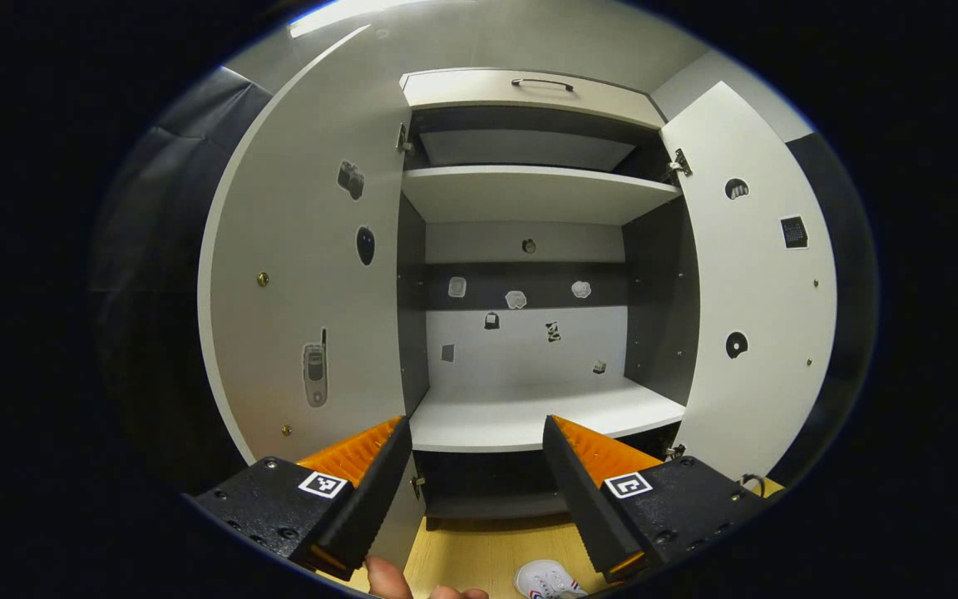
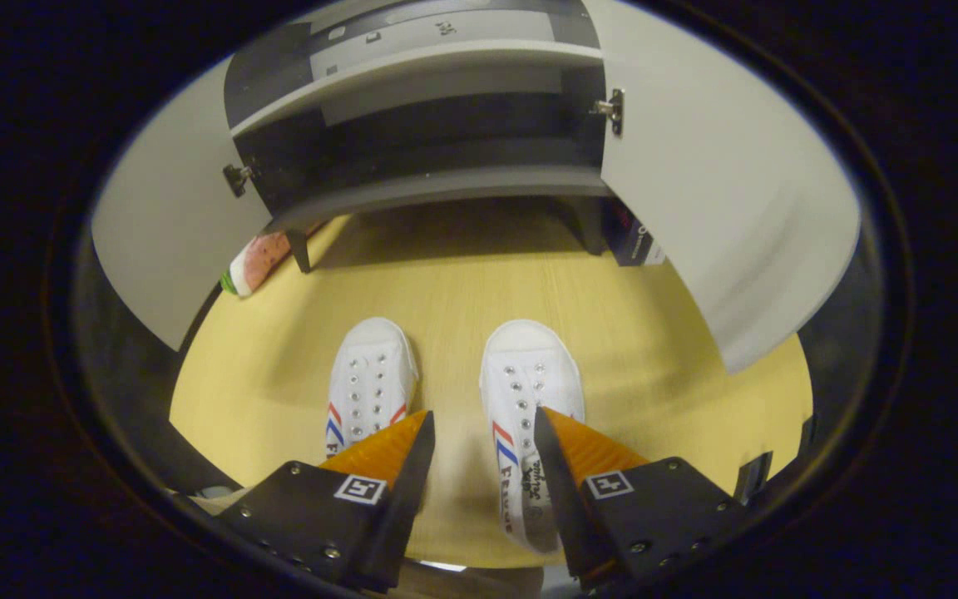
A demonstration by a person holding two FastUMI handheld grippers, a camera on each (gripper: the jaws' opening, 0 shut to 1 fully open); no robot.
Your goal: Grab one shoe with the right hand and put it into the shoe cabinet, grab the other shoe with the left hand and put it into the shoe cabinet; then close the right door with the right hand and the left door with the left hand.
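Two white sneakers with red and blue stripes stand side by side on the yellow floor, toes toward the cabinet: the left shoe (image 2: 369, 383) and the right shoe (image 2: 522, 399). My right gripper (image 2: 479, 433) hangs open above them, its right finger over the right shoe's inner side, touching nothing. The shoe cabinet (image 1: 529, 416) stands with the left door (image 1: 313, 274) and right door (image 1: 758, 291) both swung wide. My left gripper (image 1: 475, 437) is open and empty, facing the bare middle shelf. One shoe's toe (image 1: 547, 580) peeks at the bottom of the left gripper view.
A watermelon-patterned object (image 2: 256, 262) lies by the cabinet's left leg. A dark box (image 2: 633, 241) sits behind the right door. The cabinet has an upper shelf (image 1: 529, 191), a drawer with a handle (image 1: 541, 83) and a low bottom shelf (image 2: 446, 187). A fingertip (image 1: 387, 578) shows below my left gripper.
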